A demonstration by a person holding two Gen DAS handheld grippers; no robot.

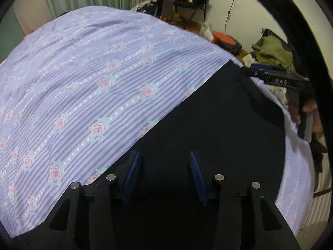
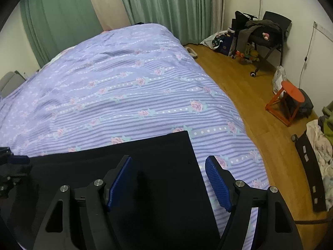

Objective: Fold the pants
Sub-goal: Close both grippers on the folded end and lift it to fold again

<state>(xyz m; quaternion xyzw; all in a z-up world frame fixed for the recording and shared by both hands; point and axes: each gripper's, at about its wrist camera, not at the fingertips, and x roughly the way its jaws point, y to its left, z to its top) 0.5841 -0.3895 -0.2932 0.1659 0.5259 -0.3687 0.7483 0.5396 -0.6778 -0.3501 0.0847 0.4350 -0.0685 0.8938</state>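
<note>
Two grippers hang over the pants [image 2: 116, 166], which are spread flat and dark on the bed [image 2: 129, 95]'s near end. Left gripper [image 1: 164, 177] and right gripper [image 2: 168, 181] are both parted, nothing clamped. Edges should be pinched evenly before lifting. Stool [image 2: 291, 102] and chair [image 2: 270, 33] are kept well off the bed.

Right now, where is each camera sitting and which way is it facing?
Left wrist: on the left gripper, angled down over the dark pants on the floral bedspread; the right gripper and a hand show at right.
Right wrist: on the right gripper, looking down the pants' edge toward the curtains; the left gripper shows at left.
Shared: pants, bedspread, orange stool.
</note>
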